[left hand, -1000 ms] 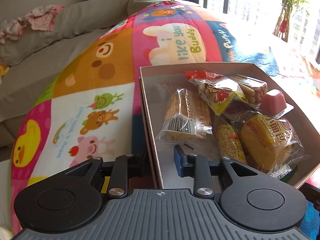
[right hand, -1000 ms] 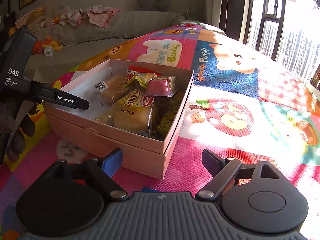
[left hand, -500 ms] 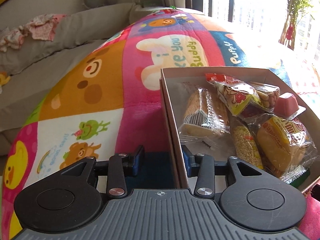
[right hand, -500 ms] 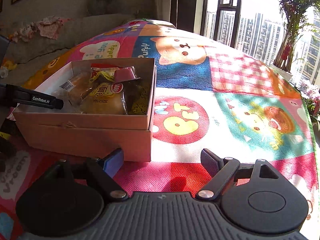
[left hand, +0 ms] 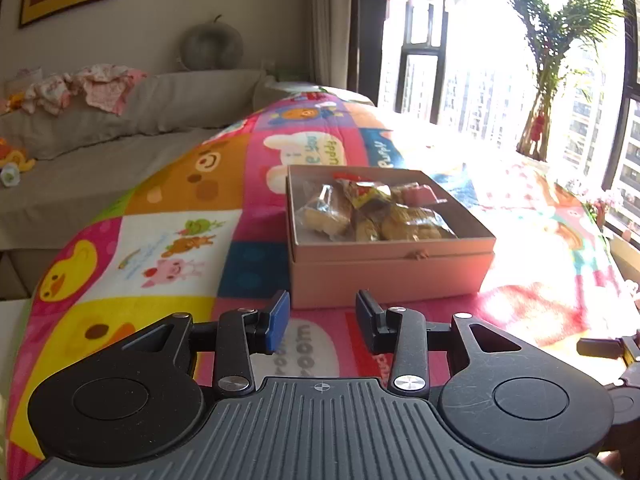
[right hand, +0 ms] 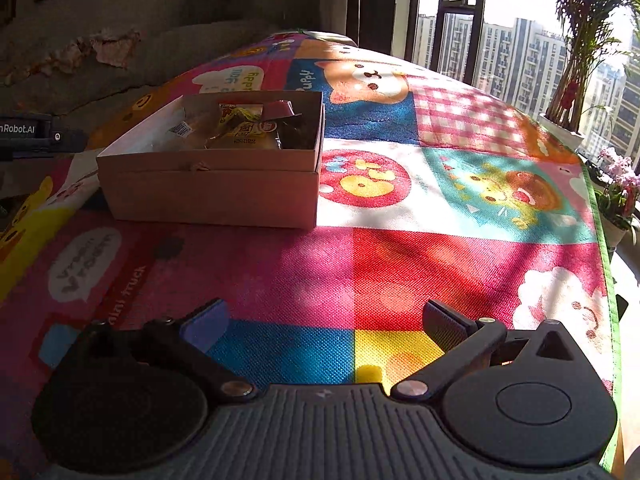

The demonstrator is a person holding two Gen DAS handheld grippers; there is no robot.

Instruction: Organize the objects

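Both grippers hold nothing. Left gripper (left hand: 319,318) has its jaws partly apart over the mat (left hand: 168,240), just in front of the box (left hand: 392,268) and not touching it. Right gripper (right hand: 326,326) has just been opening its jaws; they stand wide with only mat between them, well apart from the box (right hand: 208,196). In the right view, part of the left gripper pokes in at the left edge, cut off. The box is pinkish-tan card with no lid on, and it sits on the bright cartoon mat. Snack packs (left hand: 368,212) fill it: a yellow bun pack, a pink jelly cup, clear wrappers. Shade and glare make the labels hard to read.
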